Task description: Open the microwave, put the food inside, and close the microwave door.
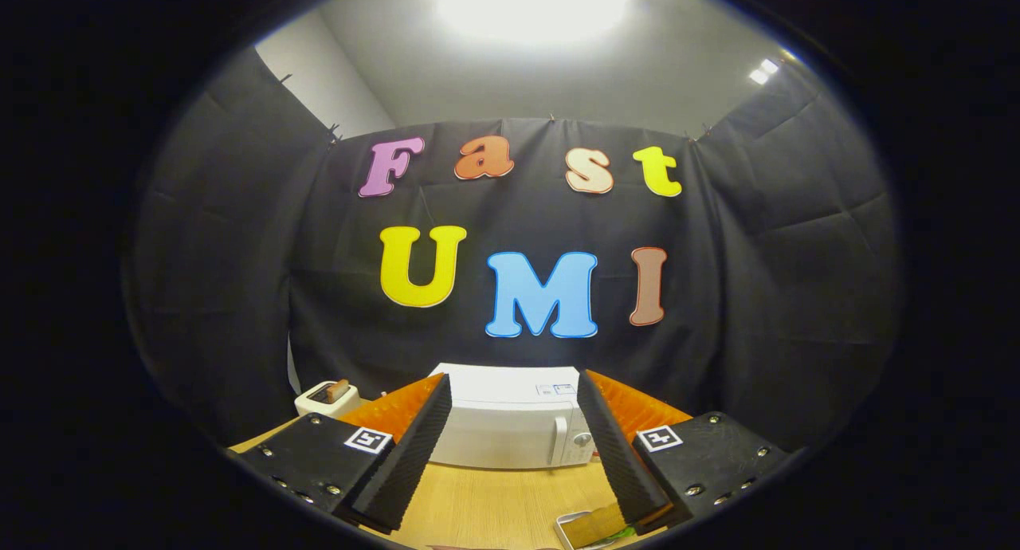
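In the gripper view, the gripper is held with its fingers spread wide and nothing between them, and beyond them the white microwave is seen standing on the wooden table with its door closed, its handle and knob toward the right finger. The food, a brown piece on a small white tray, lies on the table just beneath the right finger, and a white toaster stands left of the microwave. It is judged that the door could be missed or the light oven dragged if the handle is hooked off-centre, and the tray could be knocked by the right finger as the gripper is advanced.
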`<state>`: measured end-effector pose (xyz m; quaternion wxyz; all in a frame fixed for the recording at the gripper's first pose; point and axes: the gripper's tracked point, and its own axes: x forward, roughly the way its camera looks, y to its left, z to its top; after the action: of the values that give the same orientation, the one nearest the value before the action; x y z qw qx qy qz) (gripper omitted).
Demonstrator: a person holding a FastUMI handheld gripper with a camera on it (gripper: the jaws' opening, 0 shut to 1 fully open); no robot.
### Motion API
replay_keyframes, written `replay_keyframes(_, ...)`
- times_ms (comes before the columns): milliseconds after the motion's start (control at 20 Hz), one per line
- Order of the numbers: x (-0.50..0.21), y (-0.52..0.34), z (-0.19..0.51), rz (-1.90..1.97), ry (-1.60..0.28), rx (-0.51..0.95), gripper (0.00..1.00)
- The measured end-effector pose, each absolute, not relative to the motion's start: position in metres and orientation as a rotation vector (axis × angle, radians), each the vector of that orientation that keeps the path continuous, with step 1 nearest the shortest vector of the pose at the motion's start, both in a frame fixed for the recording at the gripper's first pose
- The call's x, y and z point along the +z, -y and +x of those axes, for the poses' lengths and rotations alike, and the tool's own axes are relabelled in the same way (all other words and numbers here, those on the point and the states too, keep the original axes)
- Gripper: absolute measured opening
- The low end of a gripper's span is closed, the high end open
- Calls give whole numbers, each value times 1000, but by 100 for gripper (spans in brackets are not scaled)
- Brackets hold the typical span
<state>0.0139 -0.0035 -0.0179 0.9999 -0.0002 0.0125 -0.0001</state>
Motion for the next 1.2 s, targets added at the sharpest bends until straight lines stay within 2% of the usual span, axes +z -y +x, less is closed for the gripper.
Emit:
replay_keyframes(450, -53, 14, 44, 6, -35, -13, 96)
replay_keyframes(750, -105, 36, 101, 85, -49, 11, 96)
replay_keyframes(1200, -190, 79, 191, 13, -73, -70, 96)
